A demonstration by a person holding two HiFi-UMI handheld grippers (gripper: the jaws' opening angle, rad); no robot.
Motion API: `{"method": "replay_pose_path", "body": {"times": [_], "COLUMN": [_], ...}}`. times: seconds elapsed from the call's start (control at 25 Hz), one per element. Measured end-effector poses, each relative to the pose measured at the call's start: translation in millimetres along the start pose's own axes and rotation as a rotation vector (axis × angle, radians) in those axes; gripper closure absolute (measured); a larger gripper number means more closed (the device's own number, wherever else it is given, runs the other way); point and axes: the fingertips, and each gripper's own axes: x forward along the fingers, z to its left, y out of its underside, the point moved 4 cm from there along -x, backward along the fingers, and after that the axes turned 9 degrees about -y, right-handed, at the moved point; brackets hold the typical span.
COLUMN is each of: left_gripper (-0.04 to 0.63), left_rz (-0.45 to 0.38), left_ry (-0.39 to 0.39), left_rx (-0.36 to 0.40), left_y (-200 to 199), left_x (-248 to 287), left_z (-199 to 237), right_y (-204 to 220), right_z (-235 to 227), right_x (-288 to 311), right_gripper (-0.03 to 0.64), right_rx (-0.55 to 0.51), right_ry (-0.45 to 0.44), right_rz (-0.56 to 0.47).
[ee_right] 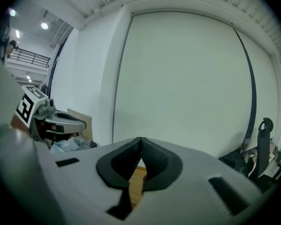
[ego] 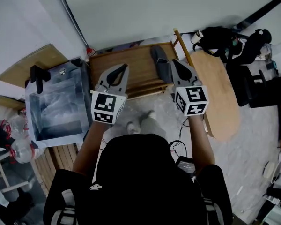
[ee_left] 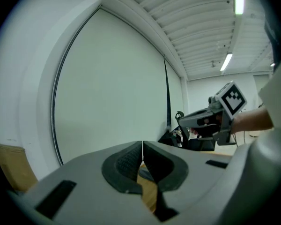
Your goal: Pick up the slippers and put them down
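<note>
Dark grey slippers (ego: 160, 61) lie on the right part of a low wooden rack (ego: 131, 62) against the white wall. My right gripper (ego: 173, 61) is held over the rack's right end, just right of the slippers, jaws shut with nothing between them. My left gripper (ego: 125, 66) hovers over the rack's middle, left of the slippers, also shut and empty. In the left gripper view the shut jaws (ee_left: 142, 146) face the wall and the right gripper (ee_left: 215, 121) shows at the right. In the right gripper view, beyond my right gripper (ee_right: 141, 142), the left gripper (ee_right: 51, 118) shows at the left.
A clear plastic box (ego: 56, 107) stands left of the rack. An oval wooden board (ego: 218, 90) lies to the right, with black bags (ego: 225, 41) behind it. Plastic bottles (ego: 18, 149) sit at the far left. The person's feet (ego: 140, 123) are on the floor before the rack.
</note>
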Motion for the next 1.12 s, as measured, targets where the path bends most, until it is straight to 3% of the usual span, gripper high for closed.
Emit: {"method": "replay_pose_path", "body": {"times": [0.48,1.12], "left_gripper": [0.588,0.588], "left_rz": [0.062,0.181], "left_ry": [0.069,0.102], "left_rx": [0.005,-0.020], "left_y": [15,50], "left_x": [49,148], "left_z": [-12,-32], "right_y": [28,91], "right_z": [-40,-112], "right_x": [15,62], "right_gripper": [0.618,0.618], "right_rx": [0.065,0.138], "right_ry": [0.043,0.014], "right_rz": [0.051,0.186]}}
